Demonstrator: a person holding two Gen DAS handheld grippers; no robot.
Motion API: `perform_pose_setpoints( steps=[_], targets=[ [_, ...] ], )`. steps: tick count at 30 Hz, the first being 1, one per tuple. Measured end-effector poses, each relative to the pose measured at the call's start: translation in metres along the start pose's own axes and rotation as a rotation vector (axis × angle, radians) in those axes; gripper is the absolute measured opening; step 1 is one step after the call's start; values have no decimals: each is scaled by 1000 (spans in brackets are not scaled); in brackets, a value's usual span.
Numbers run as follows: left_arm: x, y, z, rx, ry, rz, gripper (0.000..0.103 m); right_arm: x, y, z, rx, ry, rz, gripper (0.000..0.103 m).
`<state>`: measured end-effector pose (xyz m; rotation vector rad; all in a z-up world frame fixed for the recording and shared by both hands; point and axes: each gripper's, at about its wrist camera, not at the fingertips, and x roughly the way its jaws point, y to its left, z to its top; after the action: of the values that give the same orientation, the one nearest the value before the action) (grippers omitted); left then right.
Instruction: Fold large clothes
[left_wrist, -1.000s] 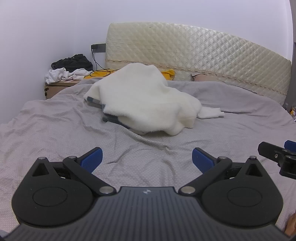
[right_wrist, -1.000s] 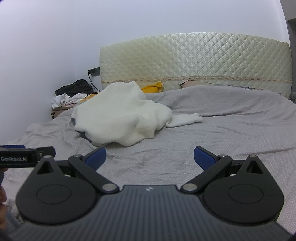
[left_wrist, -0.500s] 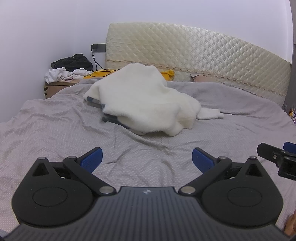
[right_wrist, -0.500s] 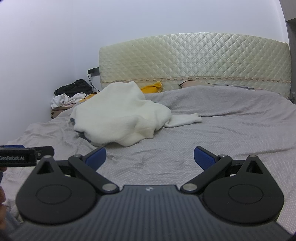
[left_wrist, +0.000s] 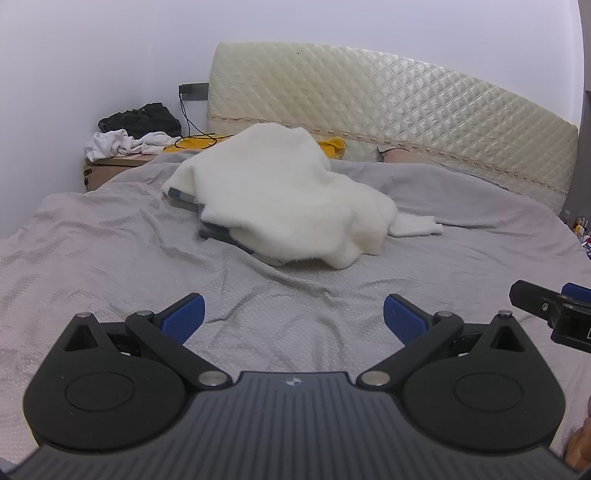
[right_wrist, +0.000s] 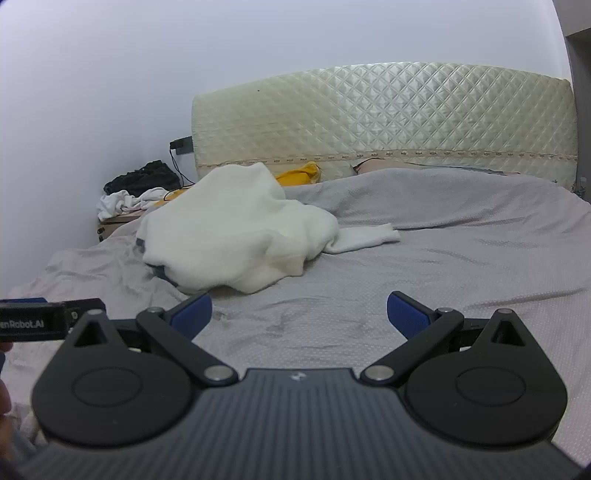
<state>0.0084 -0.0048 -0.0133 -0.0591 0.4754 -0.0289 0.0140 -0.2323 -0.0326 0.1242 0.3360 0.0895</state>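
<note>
Garment: a large white fleecy garment (left_wrist: 291, 199) is seen heaped in a loose mound on the bed, not folded; its surface is plush and creased, with rounded overhanging edges at the near side.
Sleeve: one white sleeve (left_wrist: 415, 226) is laid out flat to the right of the mound, resting on the grey bed cover (left_wrist: 110, 258).
Under the garment: a blue-grey cloth (left_wrist: 192, 197) is partly covered by the mound's left edge; only a strip of it is shown.
Position: the heap is placed toward the head of the bed, left of centre, well apart from both tongs.
Left tongs: the left tongs (left_wrist: 293, 317) are held wide open above the wrinkled cover, blue pads (left_wrist: 183, 317) far apart, nothing between them.
Right tongs: the right tongs (right_wrist: 299, 314) are likewise spread wide and empty; in the left wrist view they are glimpsed at the right edge (left_wrist: 569, 306).
Headboard: a cream quilted headboard (right_wrist: 388, 122) is set against the wall behind the bed.
Yellow cloth: a yellow cloth (right_wrist: 299, 175) is seen just behind the heap, near the headboard.
Nightstand: a wooden nightstand (left_wrist: 110, 166) beside the bed is piled with white clothes (left_wrist: 122, 142) and black clothes (left_wrist: 142, 116).
</note>
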Motion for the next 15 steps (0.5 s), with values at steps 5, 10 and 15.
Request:
perform_pose_setpoints(
  steps=[5,10,15],
  targets=[
    [0,0,0,-1,1,0,103,-1,2,0,-9,-4,-2,103],
    [4,-1,1,-5,8,-6,103,1,2,-2,-4,4,-11,103],
    [20,-3,11,-5,14,-29,103,17,-1,0,26,14,-32,103]
  ],
)
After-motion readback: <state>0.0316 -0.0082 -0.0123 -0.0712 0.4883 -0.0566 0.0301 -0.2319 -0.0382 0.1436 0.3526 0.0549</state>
